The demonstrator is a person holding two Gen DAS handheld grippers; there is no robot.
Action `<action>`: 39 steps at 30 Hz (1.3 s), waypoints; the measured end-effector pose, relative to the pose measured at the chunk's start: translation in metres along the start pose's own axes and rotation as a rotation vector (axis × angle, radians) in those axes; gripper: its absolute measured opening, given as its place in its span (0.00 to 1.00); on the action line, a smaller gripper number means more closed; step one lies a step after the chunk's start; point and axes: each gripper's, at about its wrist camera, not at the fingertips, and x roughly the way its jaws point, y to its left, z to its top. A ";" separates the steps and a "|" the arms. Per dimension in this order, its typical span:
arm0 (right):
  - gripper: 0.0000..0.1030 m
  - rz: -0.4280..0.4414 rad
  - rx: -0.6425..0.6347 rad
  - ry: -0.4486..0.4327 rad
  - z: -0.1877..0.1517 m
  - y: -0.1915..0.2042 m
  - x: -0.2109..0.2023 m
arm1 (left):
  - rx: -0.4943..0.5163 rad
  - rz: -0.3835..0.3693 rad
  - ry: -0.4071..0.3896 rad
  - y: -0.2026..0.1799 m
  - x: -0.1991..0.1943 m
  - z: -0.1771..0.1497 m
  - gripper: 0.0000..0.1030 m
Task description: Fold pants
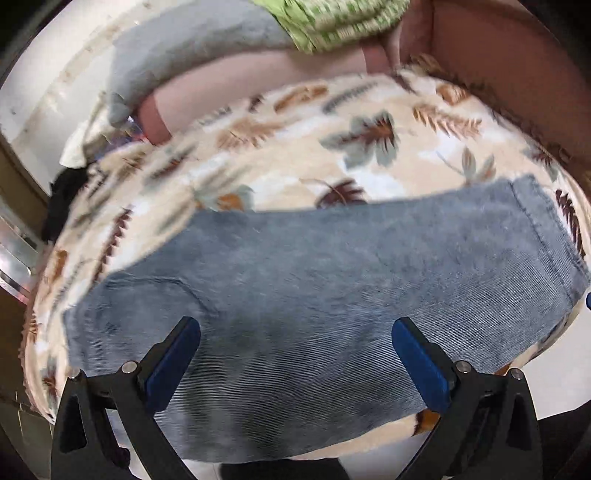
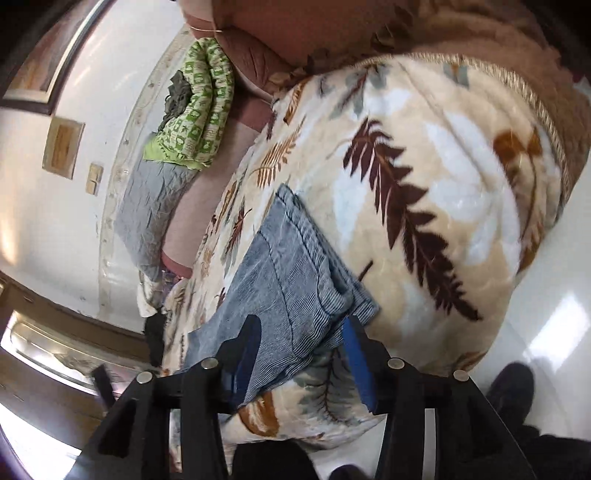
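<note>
The pants [image 1: 314, 295] lie flat as a long blue-grey corduroy band across a leaf-print blanket [image 1: 314, 147], and they look already folded lengthwise, one leg over the other; that is a judgement from the single narrow strip and the stacked hems seen in the right wrist view. What seems left is to fold the length over, once or twice, into a compact bundle.

The left gripper [image 1: 295, 332] hovers over the wider end of the pants with its jaws spread wide and nothing between them. The right gripper [image 2: 303, 336] sits at the hem end, jaws apart, with the cloth edge lying in the gap; whether the pads already touch the fabric I cannot tell, but they are not pinched closed.

From left to right in the left wrist view: a white wall [image 1: 48, 74], a dark garment [image 1: 62, 206] at the blanket's edge, a grey quilted cloth [image 1: 184, 51], a pink sheet [image 1: 229, 74] beneath it, a green patterned quilt [image 1: 332, 22] folded at the top, and a brown headboard [image 1: 509, 55].

The blanket is plush and soft, so the pants may drag or bunch when pulled. The right wrist view also shows a pale glossy floor [image 2: 546, 332] beside the bed.
</note>
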 end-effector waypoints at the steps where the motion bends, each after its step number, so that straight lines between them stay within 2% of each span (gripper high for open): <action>1: 0.48 0.009 0.009 0.018 0.000 -0.001 0.004 | 0.004 0.006 0.011 -0.003 0.004 -0.001 1.00; 5: 0.48 -0.014 0.023 0.024 0.000 -0.006 0.012 | 0.029 0.010 0.014 -0.021 0.019 0.003 1.00; 9: 0.48 -0.025 0.080 0.055 0.000 -0.018 0.024 | 0.031 -0.016 -0.002 -0.031 0.028 0.013 1.00; 13: 0.48 -0.025 0.080 0.047 0.001 -0.020 0.027 | 0.020 -0.035 -0.001 -0.041 0.037 0.024 1.00; 15: 0.48 -0.021 0.084 0.040 0.001 -0.023 0.029 | 0.035 -0.017 0.011 -0.048 0.046 0.029 1.00; 19: 0.49 0.019 0.102 -0.006 0.004 -0.025 0.025 | 0.035 -0.018 0.000 -0.051 0.056 0.029 1.00; 24: 0.49 0.043 0.129 -0.019 0.006 -0.027 0.027 | 0.028 -0.017 0.058 -0.050 0.052 0.040 1.00; 26: 0.49 0.074 0.169 -0.031 0.006 -0.032 0.021 | 0.027 -0.027 0.010 -0.050 0.039 0.043 1.00; 28: 0.49 0.087 0.197 -0.068 0.007 -0.037 0.010 | 0.026 -0.039 -0.002 -0.053 0.035 0.045 1.00; 30: 0.51 0.077 0.210 -0.078 0.008 -0.040 0.006 | 0.039 -0.054 0.010 -0.061 0.038 0.048 1.00; 32: 0.51 0.021 0.190 -0.103 0.010 -0.038 0.002 | 0.063 -0.044 0.015 -0.070 0.044 0.051 1.00; 34: 0.53 0.019 0.161 -0.136 0.017 -0.034 -0.004 | 0.098 -0.032 0.028 -0.082 0.053 0.050 1.00; 39: 0.55 0.015 0.191 -0.038 0.020 -0.040 0.018 | 0.089 -0.033 0.026 -0.084 0.058 0.050 1.00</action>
